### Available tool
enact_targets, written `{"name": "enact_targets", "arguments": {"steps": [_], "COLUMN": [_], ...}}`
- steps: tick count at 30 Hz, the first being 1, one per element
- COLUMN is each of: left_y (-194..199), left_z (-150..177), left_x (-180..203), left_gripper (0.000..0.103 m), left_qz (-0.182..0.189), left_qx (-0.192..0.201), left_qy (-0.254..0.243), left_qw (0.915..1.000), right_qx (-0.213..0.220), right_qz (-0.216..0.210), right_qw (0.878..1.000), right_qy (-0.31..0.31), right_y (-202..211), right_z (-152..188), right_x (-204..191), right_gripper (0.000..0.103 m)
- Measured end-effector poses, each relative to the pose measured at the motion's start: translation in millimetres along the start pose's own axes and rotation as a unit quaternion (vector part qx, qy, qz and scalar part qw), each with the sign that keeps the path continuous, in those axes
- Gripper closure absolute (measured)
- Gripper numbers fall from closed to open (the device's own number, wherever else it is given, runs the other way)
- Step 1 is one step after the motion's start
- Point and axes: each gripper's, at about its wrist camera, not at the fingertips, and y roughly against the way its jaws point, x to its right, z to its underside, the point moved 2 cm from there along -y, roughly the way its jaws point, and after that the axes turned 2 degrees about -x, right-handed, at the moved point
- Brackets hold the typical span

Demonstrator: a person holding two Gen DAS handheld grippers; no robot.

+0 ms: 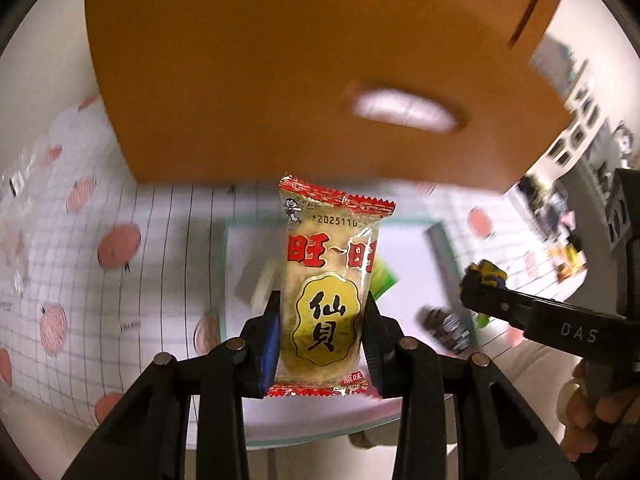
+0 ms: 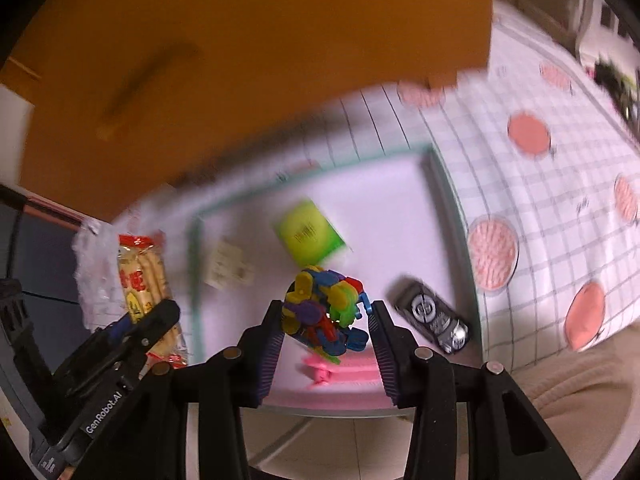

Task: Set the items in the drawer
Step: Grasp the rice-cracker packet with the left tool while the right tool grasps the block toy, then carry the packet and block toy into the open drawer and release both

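bright, even indoor light — heavy motion blur, fisheye-dark corners

Orange cabinet point(image 1: 280, 72) looming close ahead, white tray point(image 2: 400, 184) floor partly bare below.

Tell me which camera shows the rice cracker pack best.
Left wrist: the cracker pack faces the lens, label sharp, clamped in the left gripper. Right wrist shows it only edge-on at the far left, partly hidden.

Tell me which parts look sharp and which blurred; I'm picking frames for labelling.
Left wrist view: rice cracker packet in the jaws is sharp; orange box and tray smear. Right wrist view: toy cluster fairly sharp; green packet and tablecloth blur.
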Motion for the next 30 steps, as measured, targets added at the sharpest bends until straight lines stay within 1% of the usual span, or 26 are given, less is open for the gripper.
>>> {"name": "enact_targets", "arguments": {"steps": [5,10,13,18,22,26,30], "left_y": [44.9,82.8,100.5,125.4,131.0,129.9,123.7], "left_z": [-23.4,-58.3,-78.7,-106.6,-125.8,-140.1,-151.0], "left_x": [10.5,15.3,12.7,9.5,6.6,8.0,8.4], "left_gripper": [0.065,0.065,0.065,0.065,0.065,0.065,0.065], "left_qz": [0.021,0.028,0.025,0.019,0.01,0.003,-0.002], "left_qx": [0.056,0.11,0.136,0.171,0.188,0.191,0.188], "left_qy": [-0.008,-0.018,-0.018,-0.017,-0.02,-0.023,-0.022], "left_qw": [0.9982,0.9934,0.9903,0.985,0.982,0.9813,0.9819], "right_qx": [0.064,0.119,0.135,0.157,0.172,0.183,0.187], "right_qz": [-0.006,-0.016,-0.007,0.003,0.018,0.033,0.042], "right_qw": [0.997,0.99,0.986,0.982,0.978,0.974,0.973], "right_qy": [0.042,0.077,0.097,0.109,0.12,0.13,0.131], "right_y": [46.6,93.2,111.6,130.4,149.4,166.4,169.2], "right_z": [-12.3,-34.1,-47.3,-67.2,-83.1,-98.8,-112.7], "right_x": [-33.4,-62.1,-75.3,-84.5,-97.0,-103.8,-107.3], "right_gripper": [0.058,0.058,0.058,0.058,0.058,0.058,0.058]}}
